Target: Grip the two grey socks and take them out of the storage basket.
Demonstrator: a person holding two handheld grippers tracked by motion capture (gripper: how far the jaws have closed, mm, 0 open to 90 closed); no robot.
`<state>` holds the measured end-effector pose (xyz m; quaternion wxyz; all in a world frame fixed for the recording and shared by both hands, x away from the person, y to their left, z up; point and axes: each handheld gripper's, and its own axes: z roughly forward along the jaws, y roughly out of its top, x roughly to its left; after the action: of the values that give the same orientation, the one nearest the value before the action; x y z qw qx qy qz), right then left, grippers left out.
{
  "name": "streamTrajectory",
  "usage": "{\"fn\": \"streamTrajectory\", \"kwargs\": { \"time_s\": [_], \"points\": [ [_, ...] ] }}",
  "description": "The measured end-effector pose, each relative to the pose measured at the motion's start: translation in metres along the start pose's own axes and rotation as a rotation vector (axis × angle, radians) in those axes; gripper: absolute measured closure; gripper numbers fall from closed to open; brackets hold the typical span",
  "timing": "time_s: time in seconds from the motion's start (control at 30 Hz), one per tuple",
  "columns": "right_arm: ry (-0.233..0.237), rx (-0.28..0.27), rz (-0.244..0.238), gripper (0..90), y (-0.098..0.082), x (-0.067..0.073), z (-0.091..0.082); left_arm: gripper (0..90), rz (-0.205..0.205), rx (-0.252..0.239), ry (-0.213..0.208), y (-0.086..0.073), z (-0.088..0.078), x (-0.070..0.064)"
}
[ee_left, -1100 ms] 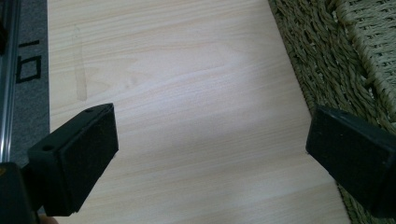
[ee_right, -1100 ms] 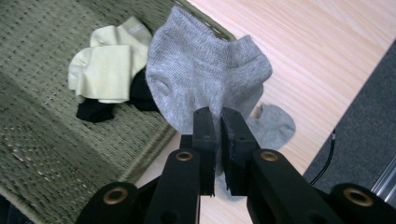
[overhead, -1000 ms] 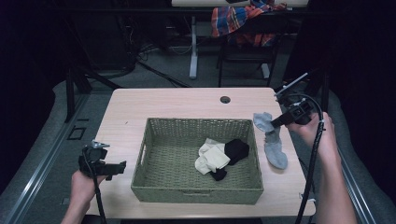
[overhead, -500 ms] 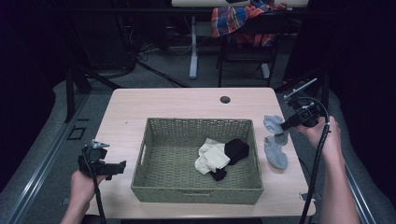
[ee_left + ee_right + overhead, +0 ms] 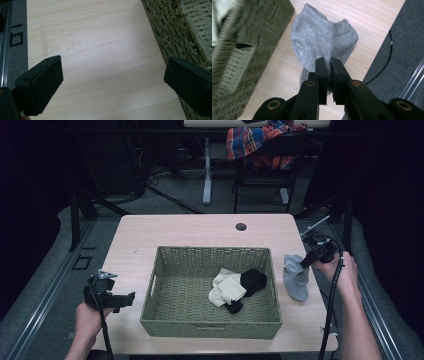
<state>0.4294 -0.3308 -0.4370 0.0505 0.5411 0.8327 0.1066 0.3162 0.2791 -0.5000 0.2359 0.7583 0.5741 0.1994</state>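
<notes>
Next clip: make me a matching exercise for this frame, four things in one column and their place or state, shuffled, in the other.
Things:
1. grey sock
2. cream sock
3. left hand-held gripper
4. right hand-held gripper

Place or state:
A. jaws wide open over bare table
B. lying inside the basket
C. jaws pinched shut on cloth
D. on the table, right of the basket

Pairs: 1-D, 2-B, 3-A, 4-C

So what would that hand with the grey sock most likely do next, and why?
Probably let go. The right gripper is shut on the grey sock, and the sock already lies partly folded on the table, beside the woven basket rather than over it. Opening the jaws would leave it there. If it is meant to join the socks in the basket, a lift comes instead.
</notes>
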Motion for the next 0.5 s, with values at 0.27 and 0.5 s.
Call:
{"fn": "streamTrajectory", "kwargs": {
  "time_s": [0.27,0.5],
  "points": [
    [-0.006,0.048,0.018,85.4,0.0,-0.002,0.034,2.4,-0.002,-0.001,-0.001,0.0,0.0,-0.001],
    [-0.004,0.136,0.006,85.4,0.0,-0.006,0.068,2.4,0.0,0.001,-0.001,0.0,0.0,0.0]
  ]
}}
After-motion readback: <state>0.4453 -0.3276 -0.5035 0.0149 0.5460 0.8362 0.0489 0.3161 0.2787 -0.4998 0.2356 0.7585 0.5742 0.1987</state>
